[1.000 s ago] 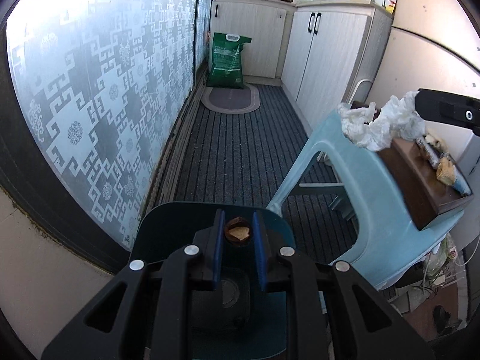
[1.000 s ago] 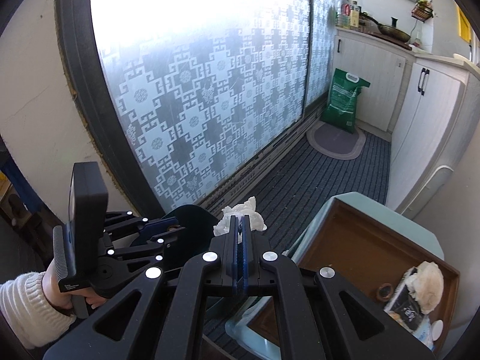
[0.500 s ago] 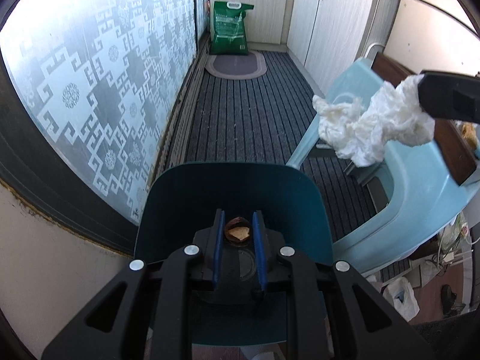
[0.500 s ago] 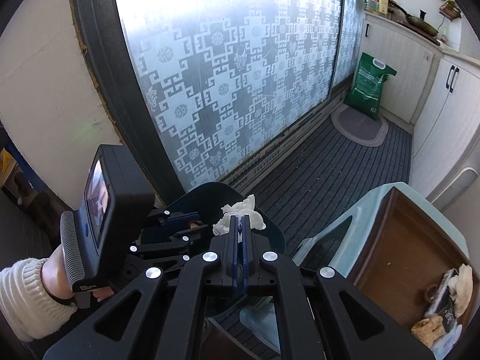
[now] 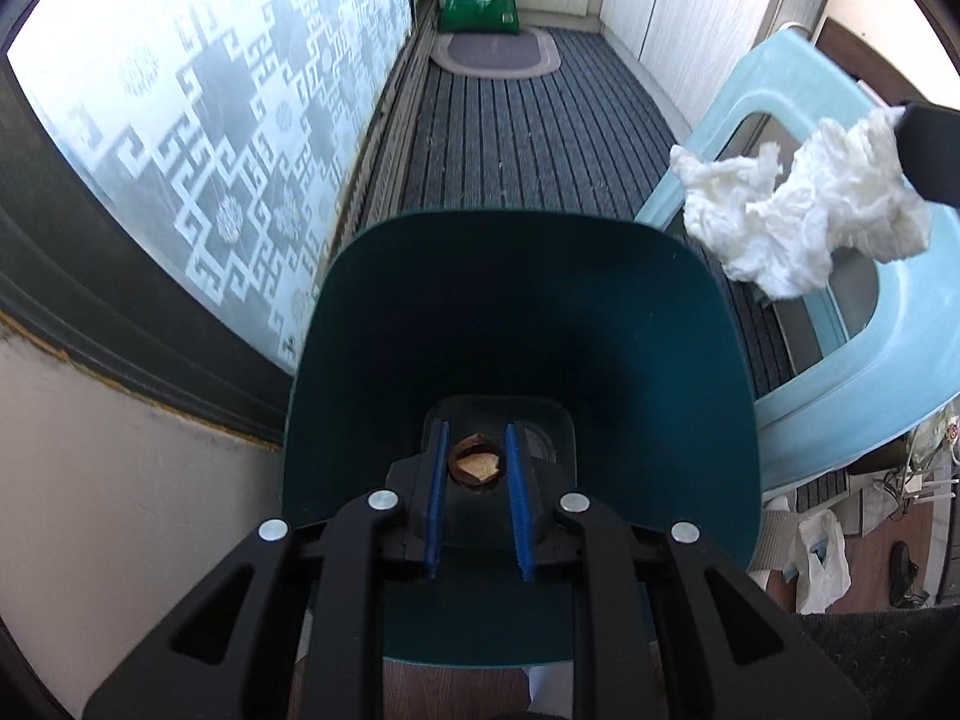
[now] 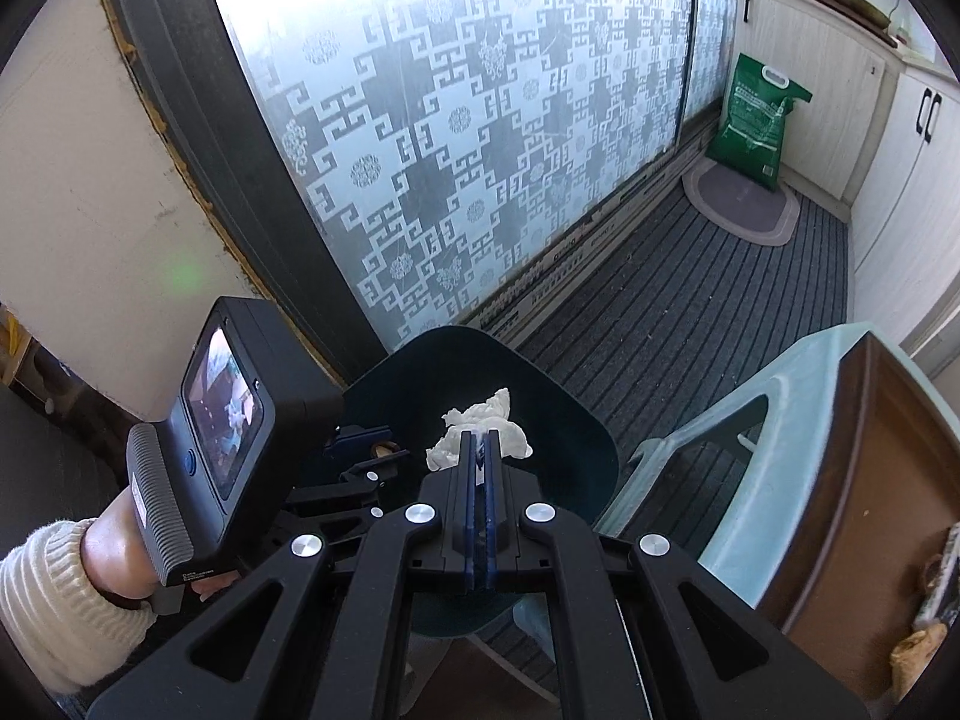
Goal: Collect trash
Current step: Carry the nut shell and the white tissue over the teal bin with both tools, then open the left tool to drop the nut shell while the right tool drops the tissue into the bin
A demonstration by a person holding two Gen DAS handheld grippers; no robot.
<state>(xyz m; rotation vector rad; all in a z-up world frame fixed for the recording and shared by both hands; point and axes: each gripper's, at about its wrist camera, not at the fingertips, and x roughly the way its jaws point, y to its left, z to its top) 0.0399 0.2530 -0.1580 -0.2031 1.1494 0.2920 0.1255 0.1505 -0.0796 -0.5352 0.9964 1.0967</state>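
Drop-off step: left gripper (image 5: 477, 468) pinches a nutshell piece (image 5: 476, 467) over the dark teal bin (image 5: 516, 300), centre frame; right gripper (image 6: 478, 468) clamps crumpled tissue (image 6: 480, 432) above it; next, both should release inside the rim

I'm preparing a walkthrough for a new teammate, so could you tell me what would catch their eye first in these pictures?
The crumpled white tissue pinched in the right gripper stands out, held near the rim of the dark teal plastic bin. Inside that bin, the left gripper clasps a small brown nut shell. Behind runs a frosted glass door with a grey geometric pattern.
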